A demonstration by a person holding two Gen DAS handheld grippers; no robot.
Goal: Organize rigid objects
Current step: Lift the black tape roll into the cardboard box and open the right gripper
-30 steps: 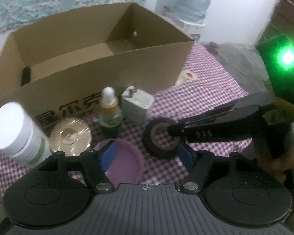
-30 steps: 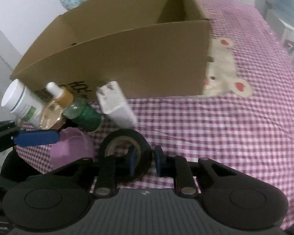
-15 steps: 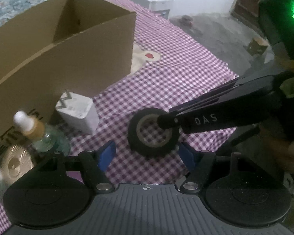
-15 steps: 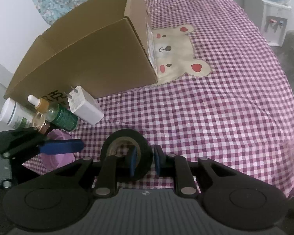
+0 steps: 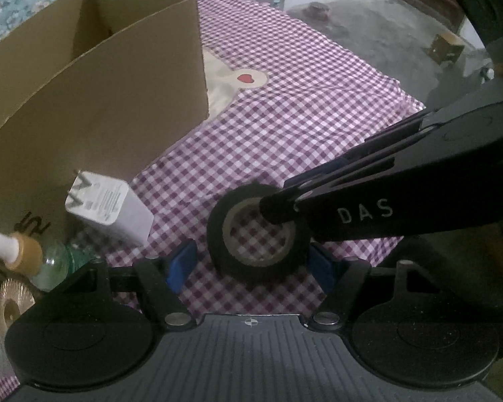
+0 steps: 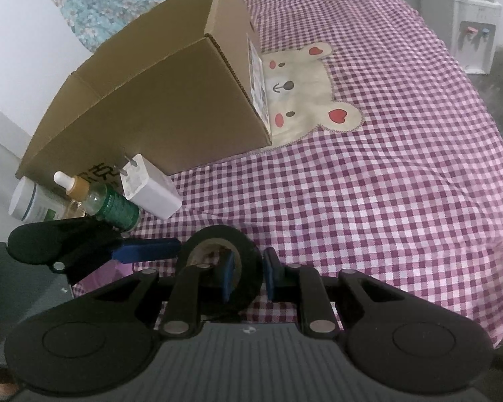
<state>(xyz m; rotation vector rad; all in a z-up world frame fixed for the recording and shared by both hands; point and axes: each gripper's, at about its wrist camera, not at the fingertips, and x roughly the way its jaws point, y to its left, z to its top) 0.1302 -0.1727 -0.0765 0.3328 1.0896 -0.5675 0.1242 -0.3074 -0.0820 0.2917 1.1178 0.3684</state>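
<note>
A black tape roll (image 5: pixel 241 261) lies on the checked cloth; it also shows in the right wrist view (image 6: pixel 248 261). My right gripper (image 6: pixel 248 276) is shut on the roll's wall, one finger inside the hole, one outside. My left gripper (image 5: pixel 251 266) is open, its blue pads either side of the roll, not touching. A white charger (image 5: pixel 110 211), a green dropper bottle (image 6: pixel 112 206), a white jar (image 6: pixel 30 201) and a gold disc (image 5: pixel 11 308) sit in front of the open cardboard box (image 5: pixel 117 100).
The cloth has a bear patch (image 6: pixel 305 93) beside the box. The cloth's edge (image 5: pixel 405 107) drops to a grey floor on the right. A white water dispenser (image 6: pixel 472 43) stands at the far right.
Both views have swung right, so the box and small items sit further left. The left gripper has moved in around the tape roll. The right gripper stays shut on it.
</note>
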